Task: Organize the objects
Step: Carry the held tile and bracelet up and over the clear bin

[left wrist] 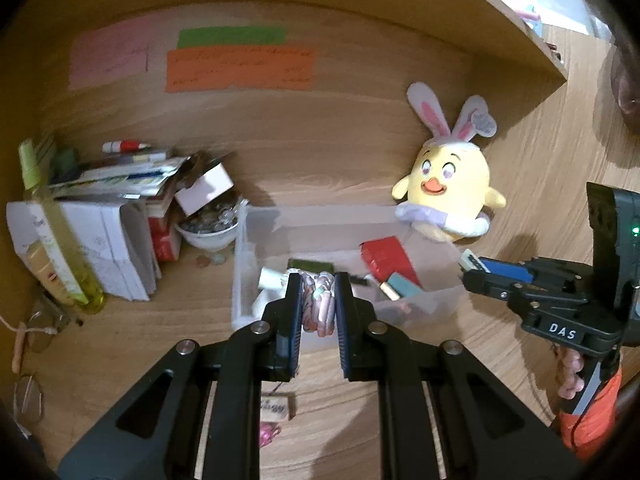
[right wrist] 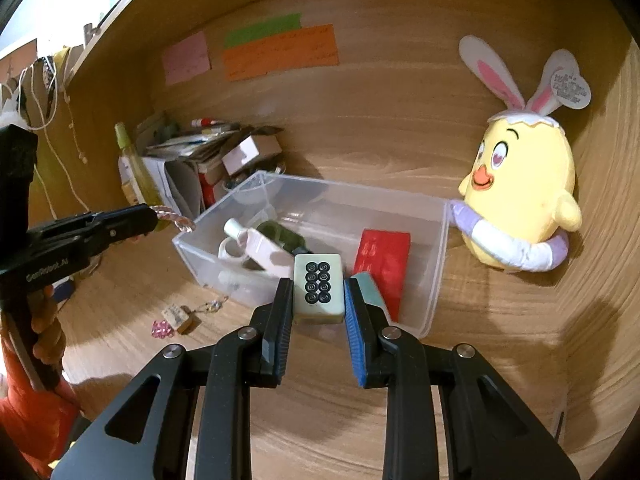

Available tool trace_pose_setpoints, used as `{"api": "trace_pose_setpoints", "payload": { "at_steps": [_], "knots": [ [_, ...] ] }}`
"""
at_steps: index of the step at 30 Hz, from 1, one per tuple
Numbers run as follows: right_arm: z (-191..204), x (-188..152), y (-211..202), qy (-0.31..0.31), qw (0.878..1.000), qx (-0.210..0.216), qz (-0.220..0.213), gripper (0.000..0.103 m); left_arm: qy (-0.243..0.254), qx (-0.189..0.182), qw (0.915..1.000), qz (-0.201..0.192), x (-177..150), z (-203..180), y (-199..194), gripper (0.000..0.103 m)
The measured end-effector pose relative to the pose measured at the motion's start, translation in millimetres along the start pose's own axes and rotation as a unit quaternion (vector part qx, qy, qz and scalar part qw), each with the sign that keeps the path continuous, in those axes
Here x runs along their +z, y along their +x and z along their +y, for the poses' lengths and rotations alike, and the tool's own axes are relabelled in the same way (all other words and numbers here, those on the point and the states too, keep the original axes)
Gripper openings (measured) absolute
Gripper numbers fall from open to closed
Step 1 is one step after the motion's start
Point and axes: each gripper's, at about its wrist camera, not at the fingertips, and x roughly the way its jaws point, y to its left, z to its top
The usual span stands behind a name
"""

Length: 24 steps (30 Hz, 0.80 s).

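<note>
While my left claw (left wrist: pixel 318 304) pinches a pink beaded bracelet (left wrist: pixel 319 300) above the near wall of the clear bin (right wrist: pixel 438 264), my right claw (right wrist: pixel 318 300) grips a mahjong tile (right wrist: pixel 319 289) just short of the bin's near right side. Both loads hang near the rim, so I judge that an early release could drop either one onto the worktop (right wrist: pixel 320 400). The bracelet dangles loosely and might snag the wall; the smooth tile could slip sideways.
</note>
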Motion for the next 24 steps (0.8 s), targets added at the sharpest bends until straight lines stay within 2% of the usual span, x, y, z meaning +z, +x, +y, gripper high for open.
{"api": "trace_pose_setpoints", "payload": {
  "at_steps": [13, 18, 24],
  "knots": [
    [-12.9, 28.6, 6.0, 0.002, 1.0, -0.016, -0.017, 0.023, -0.002, -0.02, 0.9998, -0.003, 25.3, -17.0, 22.7, 0.015],
    [-17.0, 30.0, 27.4, 0.001, 1.0, -0.025, 0.004, 0.022, 0.002, -0.018, 0.9998, 0.002, 28.4, -21.8, 34.8, 0.015],
    [-21.5, 21.9, 55.3, 0.009, 0.999, -0.026, 0.034, 0.022, 0.002, 0.011, 0.9999, 0.012, 26.9, -19.7, 55.2, 0.015]
  ]
}}
